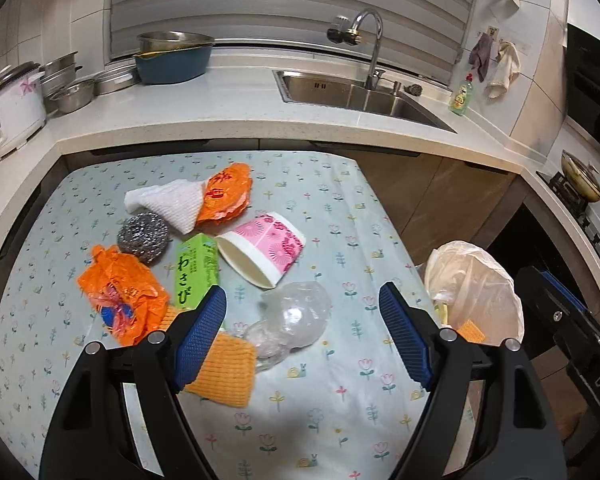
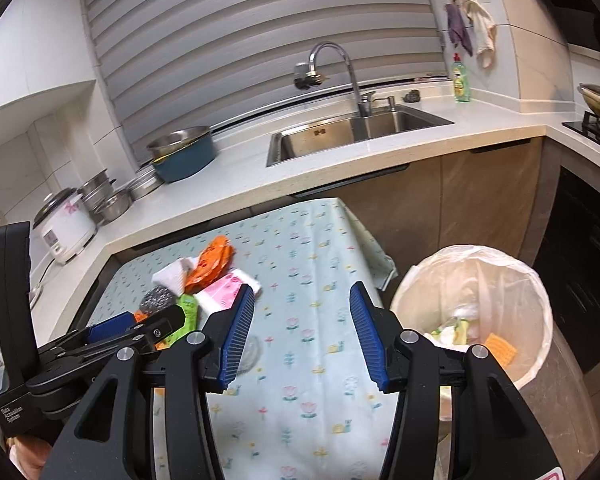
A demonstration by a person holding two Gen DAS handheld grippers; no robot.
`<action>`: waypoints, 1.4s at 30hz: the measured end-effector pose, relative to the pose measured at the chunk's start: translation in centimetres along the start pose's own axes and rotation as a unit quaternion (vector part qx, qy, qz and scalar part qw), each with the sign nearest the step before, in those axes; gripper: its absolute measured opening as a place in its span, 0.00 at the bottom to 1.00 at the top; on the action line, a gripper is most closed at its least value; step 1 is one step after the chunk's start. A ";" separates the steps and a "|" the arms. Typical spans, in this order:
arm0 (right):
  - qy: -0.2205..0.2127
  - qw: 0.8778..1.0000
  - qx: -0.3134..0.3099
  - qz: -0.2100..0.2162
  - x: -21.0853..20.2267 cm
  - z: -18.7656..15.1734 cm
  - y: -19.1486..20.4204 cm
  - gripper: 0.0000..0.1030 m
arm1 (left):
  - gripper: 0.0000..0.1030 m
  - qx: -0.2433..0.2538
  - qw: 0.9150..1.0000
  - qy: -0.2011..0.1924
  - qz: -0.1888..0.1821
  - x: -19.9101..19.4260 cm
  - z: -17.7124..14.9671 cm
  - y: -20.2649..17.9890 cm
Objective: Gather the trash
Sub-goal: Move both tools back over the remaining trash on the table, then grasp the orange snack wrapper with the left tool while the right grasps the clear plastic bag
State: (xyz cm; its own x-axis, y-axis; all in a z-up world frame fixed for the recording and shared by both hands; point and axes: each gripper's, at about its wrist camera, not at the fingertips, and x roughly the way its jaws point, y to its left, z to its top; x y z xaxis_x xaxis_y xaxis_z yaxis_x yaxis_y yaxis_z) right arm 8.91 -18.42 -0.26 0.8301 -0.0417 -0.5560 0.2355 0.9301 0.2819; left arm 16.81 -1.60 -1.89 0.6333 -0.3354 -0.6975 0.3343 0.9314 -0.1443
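Observation:
Trash lies on the flowered tablecloth (image 1: pixel 320 400): a crumpled clear plastic wrap (image 1: pixel 290 322), an orange cloth (image 1: pixel 224 376), a pink paper cup (image 1: pixel 262 248) on its side, a green wasabi box (image 1: pixel 196 270), two orange wrappers (image 1: pixel 122 294) (image 1: pixel 226 196), a white napkin (image 1: pixel 170 202) and a steel scourer (image 1: pixel 144 234). My left gripper (image 1: pixel 302 334) is open, just above the clear wrap. My right gripper (image 2: pixel 302 332) is open and empty over the table's right part, left of the lined bin (image 2: pixel 474 312). The left gripper (image 2: pixel 112 330) shows in the right wrist view.
The bin (image 1: pixel 476 292) stands off the table's right edge with some trash inside. Behind the table runs a counter with a sink (image 1: pixel 356 94), a blue basin (image 1: pixel 174 60), steel bowls (image 1: pixel 74 96) and a rice cooker (image 1: pixel 10 110). A stove with a pan (image 1: pixel 582 178) is at the right.

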 end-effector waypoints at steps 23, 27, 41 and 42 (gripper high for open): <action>0.072 0.997 -0.031 0.026 6.7 -4.0 7.9 0.50 | 0.73 -0.091 0.994 0.036 0.056 1.3 -2.5 13.5; 0.086 0.995 -0.033 0.025 8.3 -4.5 8.5 0.50 | 0.74 -0.100 0.992 0.047 0.061 2.4 -2.8 15.1; 0.124 0.992 -0.033 0.014 13.1 -6.0 8.9 0.55 | 0.77 -0.116 0.988 0.086 0.052 7.1 -3.0 17.0; 0.126 0.991 -0.034 0.013 13.4 -6.1 8.9 0.55 | 0.75 -0.115 0.988 0.088 0.051 7.5 -3.0 17.0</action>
State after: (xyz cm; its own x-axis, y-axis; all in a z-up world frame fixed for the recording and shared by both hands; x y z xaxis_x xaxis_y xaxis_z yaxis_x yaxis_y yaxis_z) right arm 19.03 -8.50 -9.91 0.6802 0.0665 -0.7300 0.1749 0.9524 0.2497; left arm 25.12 12.16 -11.69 0.5177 -0.2273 -0.8248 0.0943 0.9734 -0.2090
